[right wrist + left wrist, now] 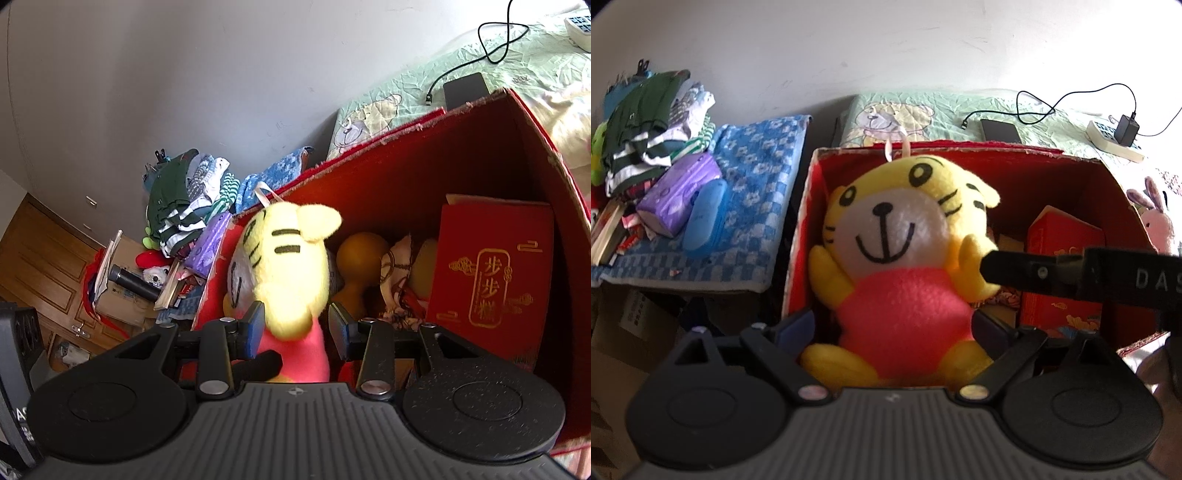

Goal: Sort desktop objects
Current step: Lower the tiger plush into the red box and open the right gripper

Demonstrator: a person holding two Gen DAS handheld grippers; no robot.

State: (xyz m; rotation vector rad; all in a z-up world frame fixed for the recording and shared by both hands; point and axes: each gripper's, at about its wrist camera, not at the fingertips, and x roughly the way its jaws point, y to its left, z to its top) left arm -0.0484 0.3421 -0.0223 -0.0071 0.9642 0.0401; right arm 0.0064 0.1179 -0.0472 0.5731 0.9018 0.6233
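Our left gripper (892, 326) brackets the plush tiger (905, 258), grip uncertain; right gripper (295, 330) open at its three o'clock; light, squashy; pinch the torso.

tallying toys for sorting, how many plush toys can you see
4: a yellow tiger plush in the red box, a pink bunny plush right of it, a white plush and a green plush in the left pile. More may be hidden.
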